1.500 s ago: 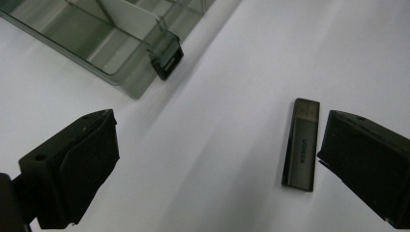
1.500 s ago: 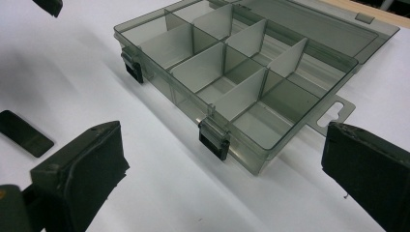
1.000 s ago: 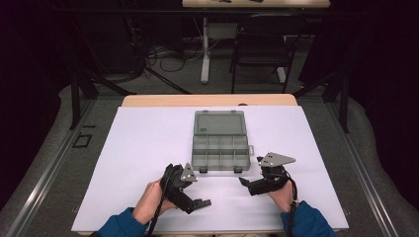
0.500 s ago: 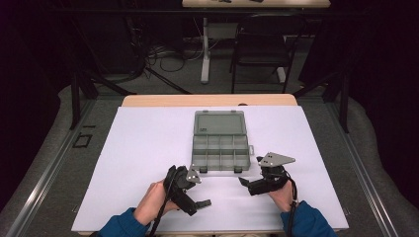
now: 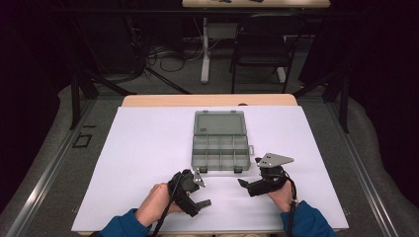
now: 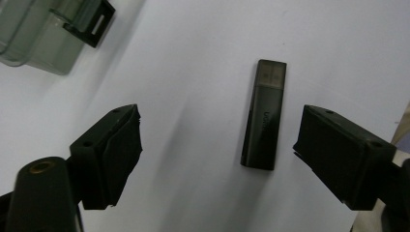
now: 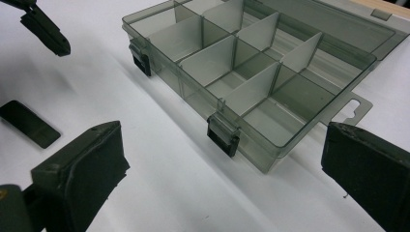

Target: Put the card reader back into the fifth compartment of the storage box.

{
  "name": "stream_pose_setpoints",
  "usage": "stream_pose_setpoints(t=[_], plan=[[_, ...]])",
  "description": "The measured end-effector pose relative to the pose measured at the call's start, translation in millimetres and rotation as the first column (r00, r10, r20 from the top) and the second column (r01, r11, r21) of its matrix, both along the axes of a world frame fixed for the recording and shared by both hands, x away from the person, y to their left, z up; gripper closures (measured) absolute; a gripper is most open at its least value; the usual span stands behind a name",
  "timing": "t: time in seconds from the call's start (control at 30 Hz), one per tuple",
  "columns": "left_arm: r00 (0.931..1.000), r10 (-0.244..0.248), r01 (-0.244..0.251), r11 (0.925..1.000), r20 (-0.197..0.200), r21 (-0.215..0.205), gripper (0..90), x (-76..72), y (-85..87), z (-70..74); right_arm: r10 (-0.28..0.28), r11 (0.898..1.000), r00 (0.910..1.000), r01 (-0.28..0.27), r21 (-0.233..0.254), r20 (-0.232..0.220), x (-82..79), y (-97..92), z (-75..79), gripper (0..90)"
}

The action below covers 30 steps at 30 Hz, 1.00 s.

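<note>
A dark USB stick (image 6: 263, 113) lies flat on the white table; it is also the dark slab at the left of the right gripper view (image 7: 29, 123). My left gripper (image 6: 220, 145) hangs over it with the stick between its jaws, nearer the right pad (image 6: 338, 154). The jaws have just been closing, but neither pad touches the stick, so the gripper is open. In the high view the left gripper (image 5: 192, 193) is at the table's near edge. My right gripper (image 5: 247, 185) is open and holds nothing, facing the box (image 7: 193, 96).
A smoky clear compartment box (image 5: 220, 169) stands mid-table, lid folded back, two black latches on its near wall. One corner with a latch is at the top left of the left gripper view (image 6: 29, 34). Beyond the table are a chair (image 5: 262, 49) and floor cables.
The left gripper has shifted slightly toward the near edge and its jaws have narrowed around the stick. The right gripper has stayed where it was.
</note>
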<state>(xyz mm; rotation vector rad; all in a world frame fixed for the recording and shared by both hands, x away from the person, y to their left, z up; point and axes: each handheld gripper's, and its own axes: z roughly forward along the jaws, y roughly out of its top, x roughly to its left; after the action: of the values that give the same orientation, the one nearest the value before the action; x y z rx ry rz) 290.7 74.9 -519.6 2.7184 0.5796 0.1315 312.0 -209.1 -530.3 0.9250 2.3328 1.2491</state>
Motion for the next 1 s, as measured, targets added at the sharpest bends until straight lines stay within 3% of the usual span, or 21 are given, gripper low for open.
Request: stream_pose_setpoints(t=[0.23, 0.33, 0.47, 0.67, 1.0], plan=[[0.9979, -0.049, 0.051, 0.9980, -0.042, 0.039, 36.8, -4.1, -8.0, 0.8, 0.004, 1.000, 0.9999, -0.004, -0.005, -0.009, 1.2, -0.1, -1.6, 1.1], [0.9949, -0.077, 0.082, 0.9937, -0.065, 0.076, 45.4, -5.5, -13.2, 0.2, 0.004, 1.000, 0.9999, -0.004, -0.007, -0.011, 1.5, -0.2, -2.1, 1.1], [0.9920, -0.094, 0.102, 0.9900, -0.084, 0.097, 55.1, -5.4, -16.9, -0.7, 0.005, 1.000, 1.0000, -0.005, -0.005, -0.008, 1.3, 0.1, -2.1, 1.1], [0.9877, -0.099, 0.114, 0.9857, -0.121, 0.124, 64.8, -3.8, -19.9, -4.1, 0.009, 1.000, 0.9999, -0.009, -0.010, -0.010, 1.1, 0.3, -2.2, 1.1], [0.9871, -0.104, 0.122, 0.9800, -0.122, 0.157, 72.4, -2.8, -23.8, -4.1, 0.014, 1.000, 0.9998, -0.014, -0.017, -0.016, 0.8, 1.3, -2.7, 1.1]])
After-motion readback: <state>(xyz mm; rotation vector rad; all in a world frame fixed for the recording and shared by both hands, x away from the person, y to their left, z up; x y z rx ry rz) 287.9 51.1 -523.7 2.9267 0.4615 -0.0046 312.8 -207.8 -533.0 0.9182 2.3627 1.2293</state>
